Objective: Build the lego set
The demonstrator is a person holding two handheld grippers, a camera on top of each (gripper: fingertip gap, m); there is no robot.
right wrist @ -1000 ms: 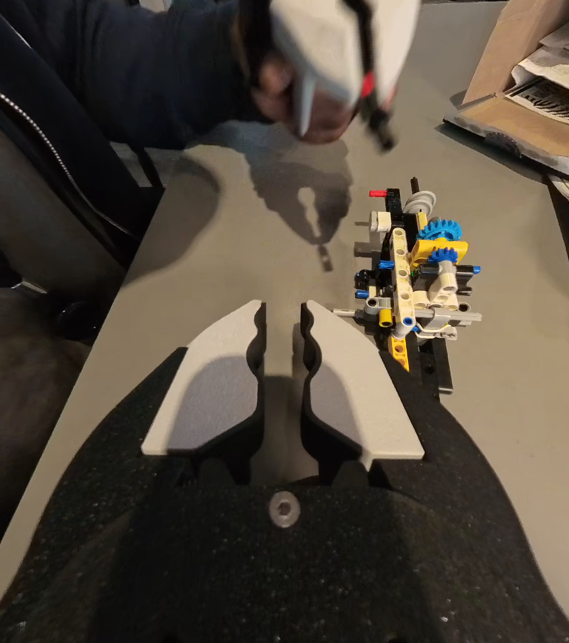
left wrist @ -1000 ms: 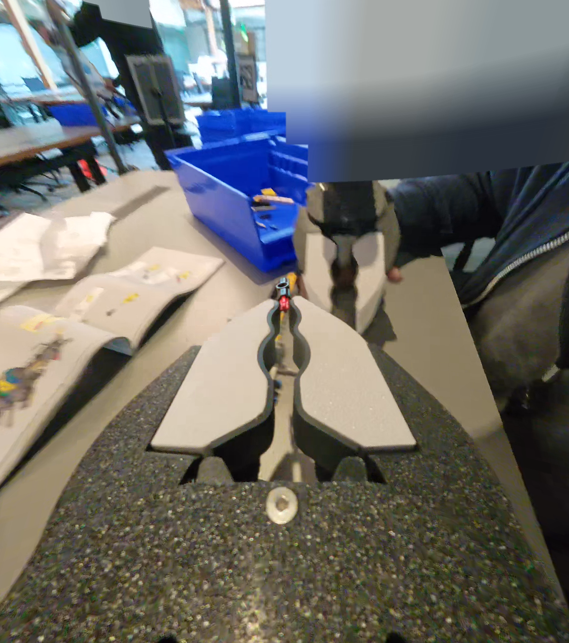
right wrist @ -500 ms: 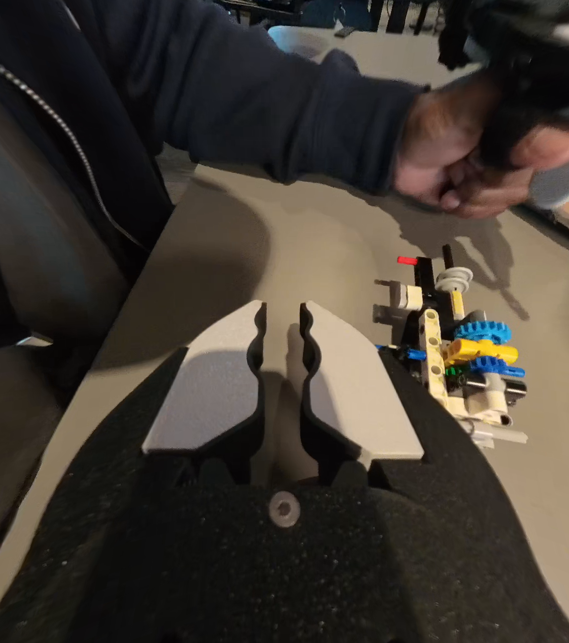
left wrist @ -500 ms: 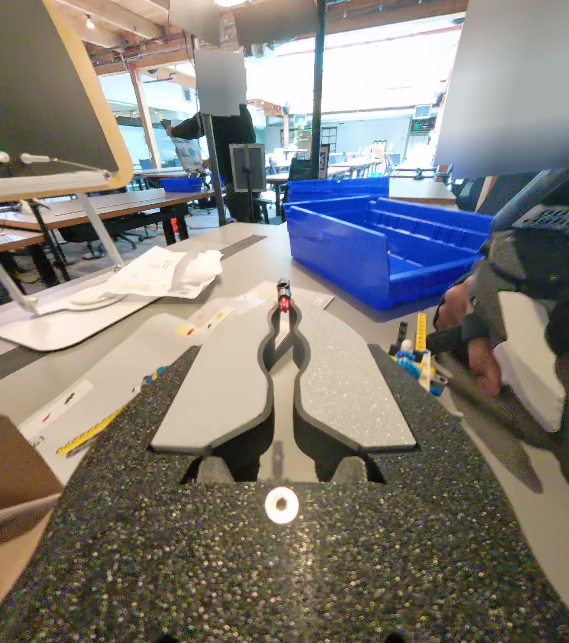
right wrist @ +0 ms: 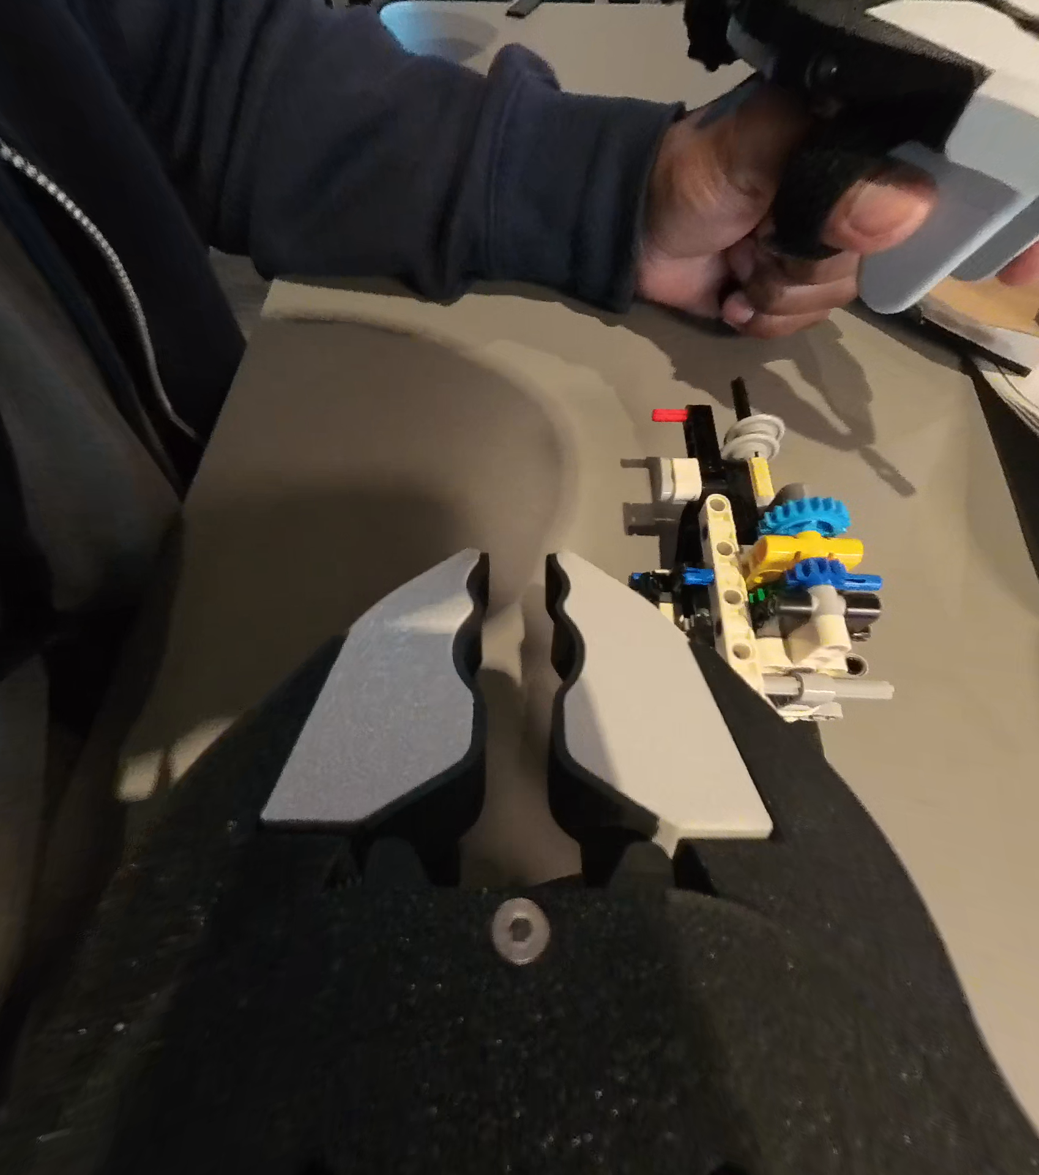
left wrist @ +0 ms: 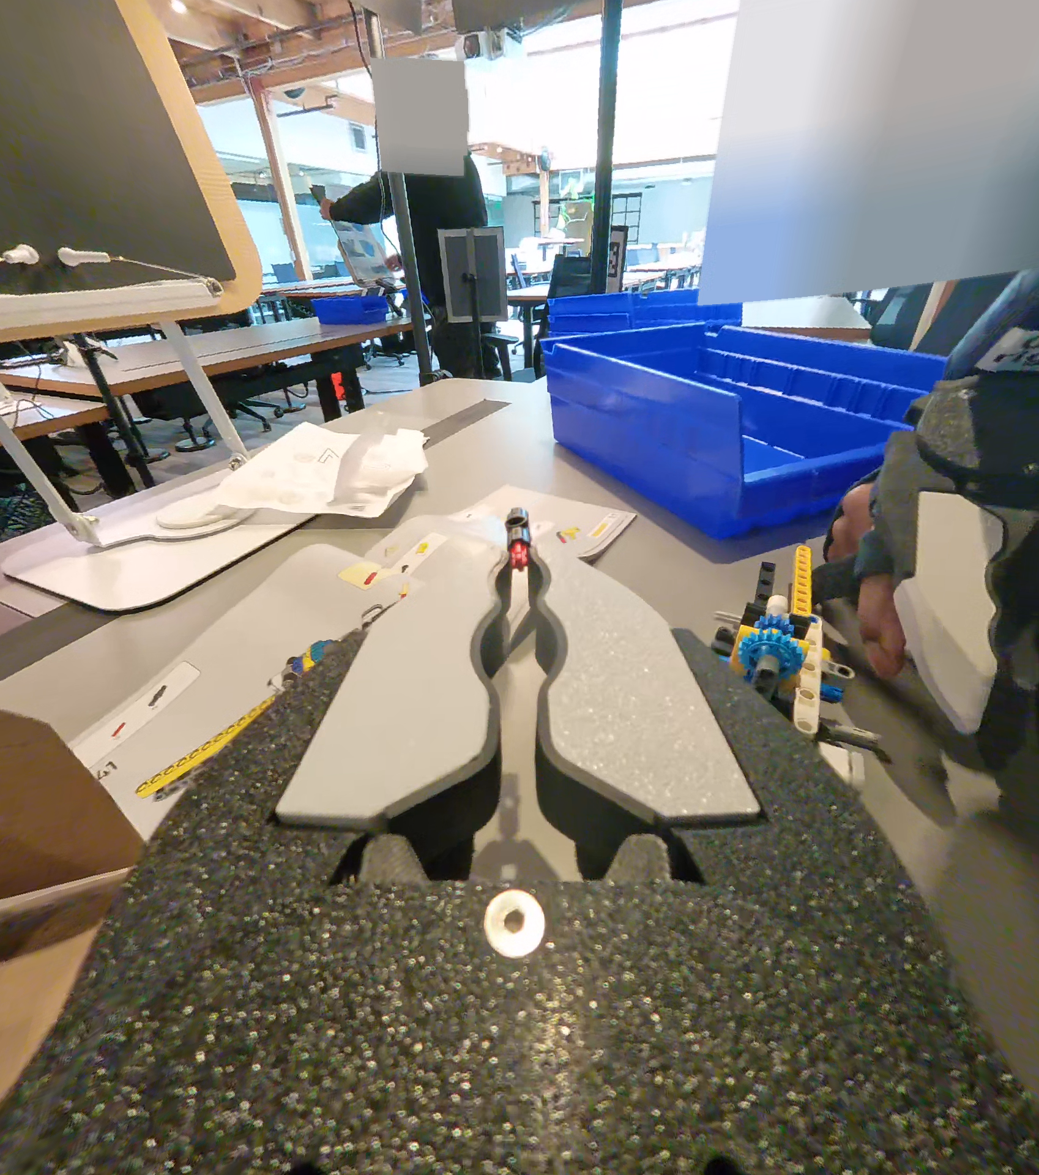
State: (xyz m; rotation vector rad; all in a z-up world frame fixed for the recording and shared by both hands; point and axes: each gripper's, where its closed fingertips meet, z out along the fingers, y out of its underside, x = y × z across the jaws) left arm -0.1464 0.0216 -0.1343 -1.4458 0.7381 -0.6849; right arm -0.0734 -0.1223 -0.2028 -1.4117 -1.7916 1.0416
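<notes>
Left view: left gripper (left wrist: 518,559) clamped on a red-black pin (left wrist: 517,540), held above the table (left wrist: 663,559); model (left wrist: 777,642) sits right of it.
Right view: right gripper (right wrist: 516,563) parted, empty; model (right wrist: 752,559) just beside its right finger.
Risk: the pin, pinched only at the tips, may twist or drop on insertion.

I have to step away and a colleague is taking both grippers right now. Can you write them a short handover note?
Left gripper: shut on a small red-and-black pin, held at the fingertips above the open instruction booklet.
Right gripper: open, empty, low over the grey table, just beside the model.
Partly built lego model: lying on the table, with blue gears, a yellow piece and a cream beam already on.
Blue bin: behind the model.
Done: the gear core is assembled.
Left: fit the held pin, probably into the model, then continue from the booklet.
</notes>
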